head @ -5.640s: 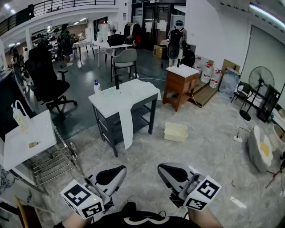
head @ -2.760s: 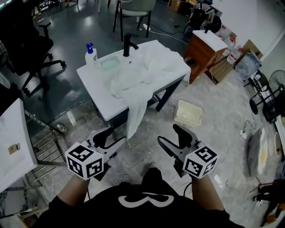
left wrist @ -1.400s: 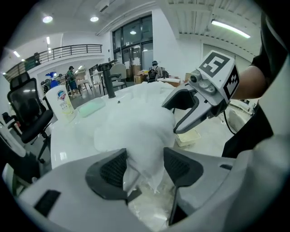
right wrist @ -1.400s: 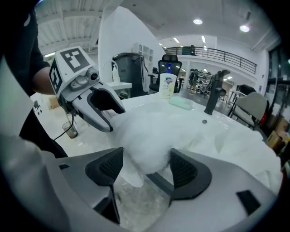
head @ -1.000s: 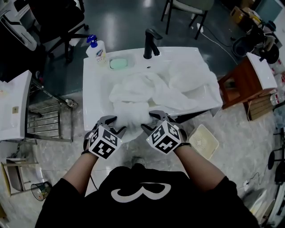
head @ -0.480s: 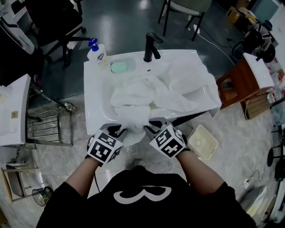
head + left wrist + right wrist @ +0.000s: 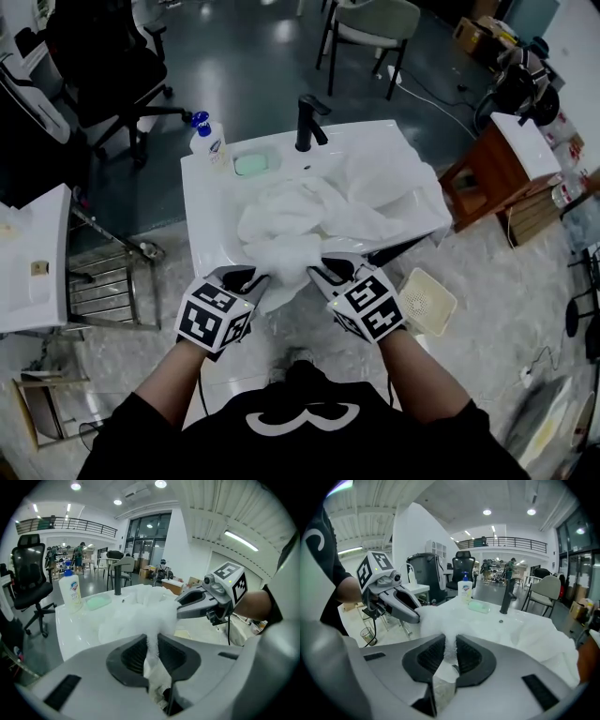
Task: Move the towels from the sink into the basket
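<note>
Now, towels: a heap of soft white cloth towels [image 7: 309, 211] lies in the sink, and one fluffy bunch hangs over the near edge.
Sink: the white square sink [image 7: 200, 220] stands in the middle of the grey floor.
Left gripper: the left gripper [image 7: 251, 277] is at the near edge of the sink. Its jaws are closing, and the pads pinch the fluffy bunch between them.
Right gripper: the right gripper [image 7: 323, 274] is just to the right of the left one. Its jaws are closing too, and they pinch the same bunch.
Basket: the pale square plastic basket [image 7: 427, 302] sits on the floor, to the right of the sink.
Tap: a black metal tap [image 7: 307, 120] stands at the far edge of the sink.
Soap: a white pump bottle with a blue top [image 7: 208, 141] stands at the far left corner. A green soap bar [image 7: 251, 163] lies between it and the tap.
</note>
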